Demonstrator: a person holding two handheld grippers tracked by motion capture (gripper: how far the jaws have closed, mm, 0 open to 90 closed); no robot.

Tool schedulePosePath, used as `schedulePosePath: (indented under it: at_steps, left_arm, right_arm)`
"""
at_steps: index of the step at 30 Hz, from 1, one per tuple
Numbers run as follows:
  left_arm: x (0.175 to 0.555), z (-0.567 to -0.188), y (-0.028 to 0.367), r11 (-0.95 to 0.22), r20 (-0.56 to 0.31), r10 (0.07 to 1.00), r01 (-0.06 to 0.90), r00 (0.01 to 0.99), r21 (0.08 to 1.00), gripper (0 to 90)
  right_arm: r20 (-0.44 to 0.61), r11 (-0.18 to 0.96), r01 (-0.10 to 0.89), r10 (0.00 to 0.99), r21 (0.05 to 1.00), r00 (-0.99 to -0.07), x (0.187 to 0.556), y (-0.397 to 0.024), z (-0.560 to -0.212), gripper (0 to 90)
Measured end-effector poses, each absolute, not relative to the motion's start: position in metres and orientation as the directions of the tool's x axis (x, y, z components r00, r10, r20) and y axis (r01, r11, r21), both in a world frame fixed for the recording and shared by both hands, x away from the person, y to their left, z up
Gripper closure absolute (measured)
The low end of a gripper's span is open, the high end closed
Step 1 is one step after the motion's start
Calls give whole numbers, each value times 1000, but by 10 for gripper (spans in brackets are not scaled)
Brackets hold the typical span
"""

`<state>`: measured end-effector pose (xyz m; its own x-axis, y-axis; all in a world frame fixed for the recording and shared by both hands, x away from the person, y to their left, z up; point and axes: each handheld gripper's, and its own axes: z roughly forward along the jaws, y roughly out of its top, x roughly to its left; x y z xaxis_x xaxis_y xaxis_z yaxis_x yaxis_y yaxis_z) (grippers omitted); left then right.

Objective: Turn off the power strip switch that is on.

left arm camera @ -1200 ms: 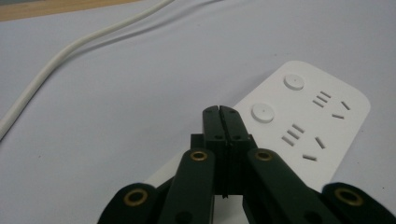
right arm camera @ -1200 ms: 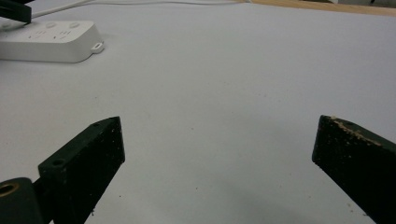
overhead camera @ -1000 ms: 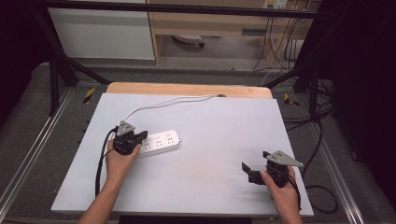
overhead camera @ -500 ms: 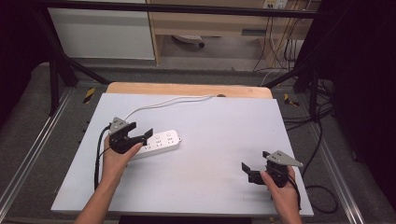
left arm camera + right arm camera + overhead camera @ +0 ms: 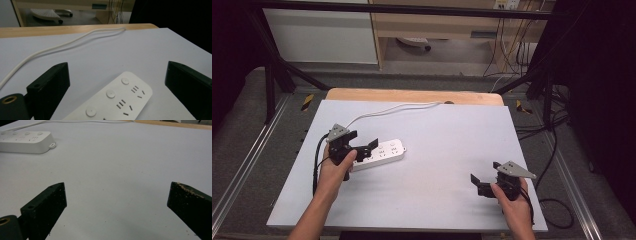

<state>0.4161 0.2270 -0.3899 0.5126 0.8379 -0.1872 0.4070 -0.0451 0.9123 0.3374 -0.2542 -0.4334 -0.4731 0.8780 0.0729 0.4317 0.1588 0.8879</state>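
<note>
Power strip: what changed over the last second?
The left hand-held gripper let go of the power strip: its jaws have just been opening and it has lifted off, the strip lying free below. The strip, its cord and the right hand-held gripper stayed put.

The table top (image 5: 437, 150) is lit evenly and softly from above, while the surroundings at both sides of the high view are left in near darkness. Only faint, diffuse shadows are cast beneath the power strip (image 5: 117, 97) and its cord (image 5: 62, 45). No strong glare is seen. In both gripper views the near jaws are rendered dark and slightly soft, and the far background is blurred. Mild grain is noticed throughout.
</note>
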Motion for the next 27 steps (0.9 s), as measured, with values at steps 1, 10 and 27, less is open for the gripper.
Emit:
schedulePosePath:
  at_steps: [1,10,27]
  left_arm:
    - [415,-389,227,-47,-186,834,402,520,914,56]
    - [400,-380,230,-70,-162,846,407,508,911,53]
    - [370,-366,253,-38,-173,850,387,497,921,53]
  right_arm:
    - [72,160,433,878,887,-474,337,-254,-434,29]
    - [73,159,432,878,888,-473,337,-254,-433,27]
    - [80,146,429,881,891,-466,337,-257,-432,23]
